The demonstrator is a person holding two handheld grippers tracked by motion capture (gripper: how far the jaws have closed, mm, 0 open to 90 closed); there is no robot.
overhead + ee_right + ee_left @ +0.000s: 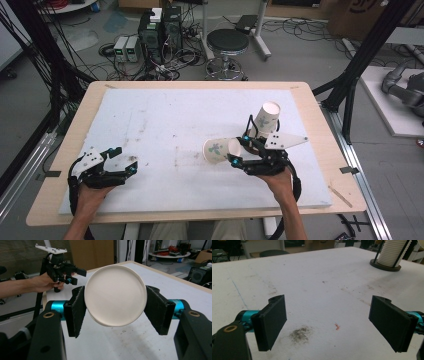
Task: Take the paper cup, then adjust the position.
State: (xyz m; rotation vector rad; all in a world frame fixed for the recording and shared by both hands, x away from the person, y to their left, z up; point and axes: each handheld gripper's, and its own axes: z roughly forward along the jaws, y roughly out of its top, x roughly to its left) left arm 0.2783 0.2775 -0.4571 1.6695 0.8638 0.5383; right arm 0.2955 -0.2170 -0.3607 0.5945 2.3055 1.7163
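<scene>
A white paper cup [218,150] with a green print lies level, mouth to the left, a little above the white board [165,115]. My right gripper [240,148] is shut on its base end. In the right gripper view the cup's round bottom [115,295] faces the camera, pinched between the two black pads of the right gripper [115,311]. A stack of white cups [267,117] leans in a black rod holder just behind that hand; it also stands far off as the ribbed cup stack [392,253]. My left gripper [125,159] rests at the board's near left, open, its jaws [334,322] wide apart over bare board.
The board covers a wooden table [320,150] with narrow bare edges. A dark smudge [299,333] and a small red mark [337,326] lie on the board by the left jaws. Beyond the table stand a black stool [227,42], computer boxes [160,30] and cables.
</scene>
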